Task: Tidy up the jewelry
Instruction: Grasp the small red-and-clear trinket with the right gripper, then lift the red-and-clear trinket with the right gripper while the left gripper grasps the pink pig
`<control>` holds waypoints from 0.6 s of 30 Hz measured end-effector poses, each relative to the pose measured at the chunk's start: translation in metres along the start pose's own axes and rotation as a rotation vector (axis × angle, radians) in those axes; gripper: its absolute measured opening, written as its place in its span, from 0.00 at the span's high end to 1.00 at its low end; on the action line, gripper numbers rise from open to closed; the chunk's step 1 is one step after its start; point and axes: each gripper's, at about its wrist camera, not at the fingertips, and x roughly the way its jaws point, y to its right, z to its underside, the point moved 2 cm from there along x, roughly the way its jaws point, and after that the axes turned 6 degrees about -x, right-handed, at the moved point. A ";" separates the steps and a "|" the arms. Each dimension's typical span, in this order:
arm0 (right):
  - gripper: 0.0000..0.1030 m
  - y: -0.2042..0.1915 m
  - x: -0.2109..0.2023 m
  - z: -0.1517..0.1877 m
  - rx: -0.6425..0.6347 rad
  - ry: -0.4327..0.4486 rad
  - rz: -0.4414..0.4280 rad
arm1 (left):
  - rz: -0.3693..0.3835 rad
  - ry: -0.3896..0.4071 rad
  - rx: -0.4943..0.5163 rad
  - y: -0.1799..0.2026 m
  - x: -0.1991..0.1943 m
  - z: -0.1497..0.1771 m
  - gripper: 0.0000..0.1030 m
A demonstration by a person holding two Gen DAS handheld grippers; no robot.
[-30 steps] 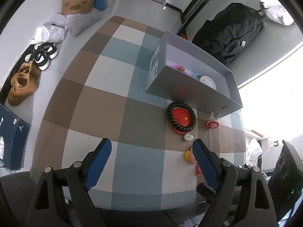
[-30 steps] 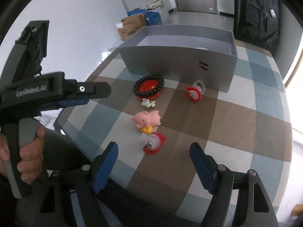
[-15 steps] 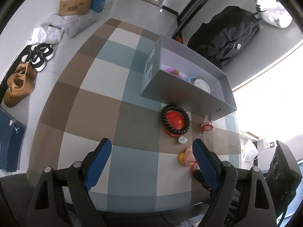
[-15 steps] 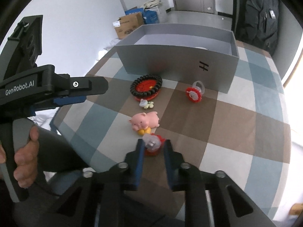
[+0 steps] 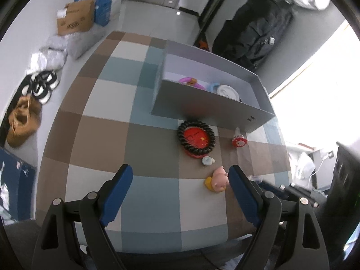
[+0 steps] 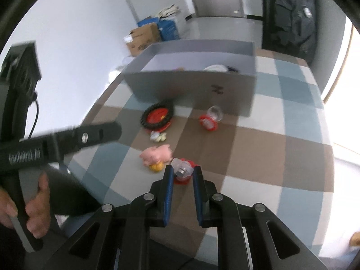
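Observation:
My right gripper [image 6: 182,172] is shut on a small red ring box with a clear dome [image 6: 183,171] near the table's front edge. A second red ring box [image 6: 210,118] [image 5: 239,140] stands in front of the grey box [image 6: 195,85] [image 5: 213,110]. A black bead bracelet around a red disc [image 5: 196,138] [image 6: 157,115], a small white charm [image 5: 207,160] [image 6: 157,136] and a pink pig on a yellow base [image 5: 219,179] [image 6: 157,155] lie between. My left gripper [image 5: 180,180] is open and empty, above the table to the left of the pig.
The grey box holds a pink ring [image 5: 191,82], a blue ring and a white round lid [image 5: 227,91]. The checked tablecloth [image 5: 101,135] covers the table. Shoes [image 5: 22,121] and cardboard boxes [image 5: 75,22] lie on the floor at left; a black bag [image 5: 258,36] stands behind.
My right gripper closed from wide open onto the nearest red ring box. My left gripper has shifted, so the pig and the bracelet now sit nearer the middle of its view.

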 end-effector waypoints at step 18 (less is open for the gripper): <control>0.85 0.049 -0.041 -0.017 0.148 0.127 0.051 | -0.031 0.000 0.200 0.045 0.008 0.020 0.29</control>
